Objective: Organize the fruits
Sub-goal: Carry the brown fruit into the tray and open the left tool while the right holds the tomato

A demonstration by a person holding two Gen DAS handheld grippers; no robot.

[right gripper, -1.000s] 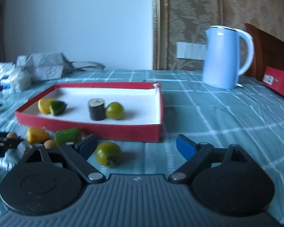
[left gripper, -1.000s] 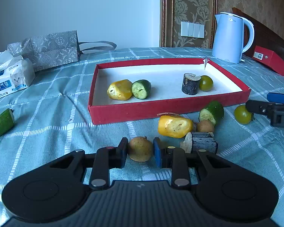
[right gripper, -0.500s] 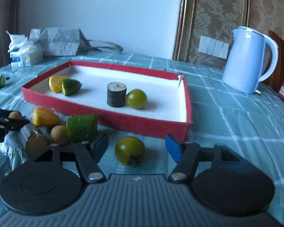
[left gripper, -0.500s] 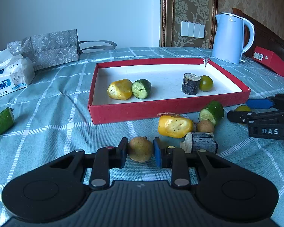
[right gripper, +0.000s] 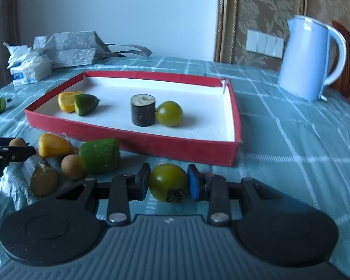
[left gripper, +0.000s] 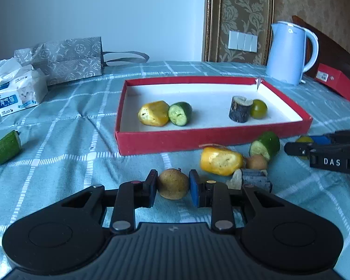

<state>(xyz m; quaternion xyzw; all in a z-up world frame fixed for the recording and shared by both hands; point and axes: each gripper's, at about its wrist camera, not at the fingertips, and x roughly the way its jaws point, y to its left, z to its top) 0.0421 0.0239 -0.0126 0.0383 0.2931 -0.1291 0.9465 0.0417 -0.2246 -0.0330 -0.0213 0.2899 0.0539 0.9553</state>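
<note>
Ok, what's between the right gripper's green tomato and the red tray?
Nothing: in the right wrist view only bare checked cloth separates the green tomato, held in the right gripper, from the red tray wall just behind it.

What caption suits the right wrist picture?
Right gripper closed on a green tomato before the red tray.

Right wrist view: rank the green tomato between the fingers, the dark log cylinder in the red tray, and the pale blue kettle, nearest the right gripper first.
1. Green tomato, between the right gripper fingers.
2. Dark log cylinder, mid red tray.
3. Pale blue kettle, far right.
</note>
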